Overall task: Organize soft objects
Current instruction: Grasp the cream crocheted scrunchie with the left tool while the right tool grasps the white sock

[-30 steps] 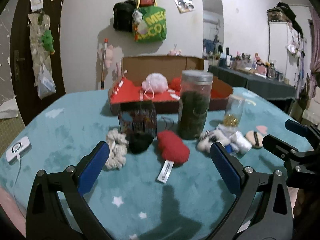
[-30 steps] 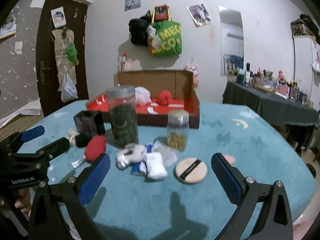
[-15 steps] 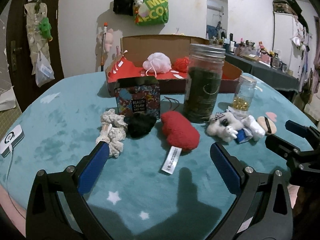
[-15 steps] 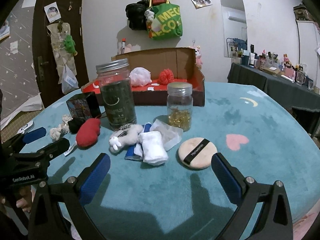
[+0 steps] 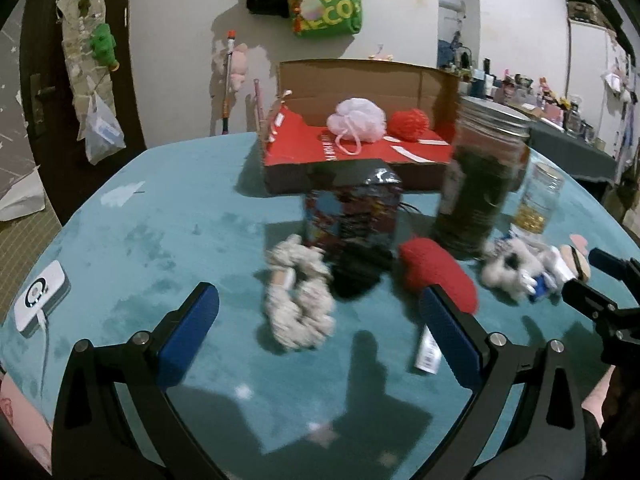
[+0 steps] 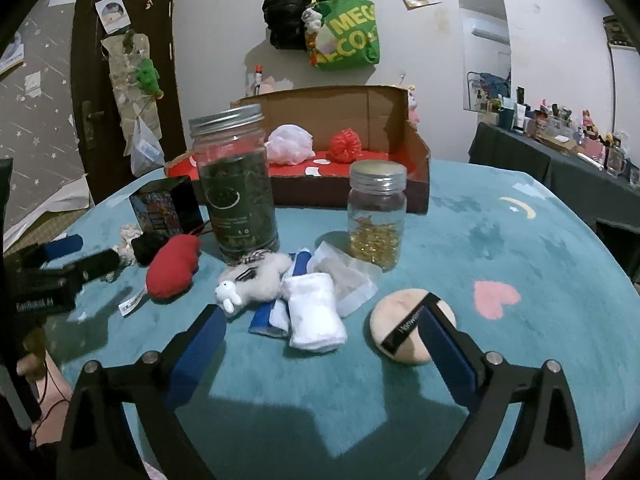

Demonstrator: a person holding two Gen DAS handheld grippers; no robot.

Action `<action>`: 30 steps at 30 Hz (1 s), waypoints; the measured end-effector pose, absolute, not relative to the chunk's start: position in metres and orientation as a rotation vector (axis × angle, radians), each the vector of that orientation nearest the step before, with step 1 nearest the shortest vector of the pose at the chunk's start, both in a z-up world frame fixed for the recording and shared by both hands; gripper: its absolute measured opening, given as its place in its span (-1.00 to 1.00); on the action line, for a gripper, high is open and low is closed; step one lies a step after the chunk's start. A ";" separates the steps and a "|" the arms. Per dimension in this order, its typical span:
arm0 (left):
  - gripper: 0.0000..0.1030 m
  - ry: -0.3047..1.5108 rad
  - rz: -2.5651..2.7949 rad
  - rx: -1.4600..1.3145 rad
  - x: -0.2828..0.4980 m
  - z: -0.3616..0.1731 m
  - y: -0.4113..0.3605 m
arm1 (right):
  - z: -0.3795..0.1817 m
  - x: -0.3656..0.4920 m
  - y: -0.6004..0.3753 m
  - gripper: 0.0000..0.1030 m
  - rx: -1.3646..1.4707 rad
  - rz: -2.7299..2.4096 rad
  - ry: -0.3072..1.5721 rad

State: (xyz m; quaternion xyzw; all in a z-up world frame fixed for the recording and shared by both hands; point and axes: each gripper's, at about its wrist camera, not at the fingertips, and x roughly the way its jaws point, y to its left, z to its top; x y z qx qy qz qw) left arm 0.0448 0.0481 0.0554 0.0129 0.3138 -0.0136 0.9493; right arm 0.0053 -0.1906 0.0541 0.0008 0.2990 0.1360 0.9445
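Note:
My left gripper is open and hovers low over the teal tablecloth, with a cream scrunchie lying just ahead between its fingers, untouched. A black scrunchie and a red plush pad lie to its right. My right gripper is wide, its jaws closing. A white rolled cloth lies ahead between them, clear of the pads. Beside the cloth are a white plush lamb and a round powder puff. A cardboard box at the back holds a pink pouf and a red pouf.
A tall dark jar, a small glass jar and a printed tin stand between the soft things and the box. A white device with a cable lies at the table's left edge. A dark side table stands at the far right.
Both grippers have come forward and lower toward the objects. The left view has swung left, from the red pad to the cream scrunchie. The right jaws have narrowed a little.

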 end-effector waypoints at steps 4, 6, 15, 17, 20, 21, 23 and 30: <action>0.93 0.652 -0.014 0.020 0.057 0.059 0.064 | 0.052 0.015 -0.189 0.74 0.016 0.307 0.636; 0.81 0.664 -0.020 0.021 0.062 0.059 0.068 | 0.051 0.018 -0.188 0.64 0.024 0.319 0.648; -0.37 0.843 -0.101 -0.005 0.084 0.028 0.078 | 0.039 0.031 -0.193 -0.40 0.086 0.415 0.722; -0.46 0.813 -0.094 0.014 0.080 0.028 0.077 | 0.040 0.029 -0.193 -0.55 0.089 0.432 0.717; -0.49 0.795 -0.084 0.026 0.075 0.031 0.074 | 0.043 0.025 -0.190 -0.60 0.056 0.424 0.700; -0.49 0.792 -0.090 0.025 0.074 0.032 0.072 | 0.044 0.024 -0.190 -0.61 0.055 0.424 0.698; -0.49 0.777 -0.092 0.025 0.070 0.035 0.071 | 0.046 0.022 -0.191 -0.61 0.057 0.427 0.693; -0.49 0.733 -0.109 0.036 0.060 0.049 0.064 | 0.051 0.020 -0.193 -0.61 0.070 0.425 0.679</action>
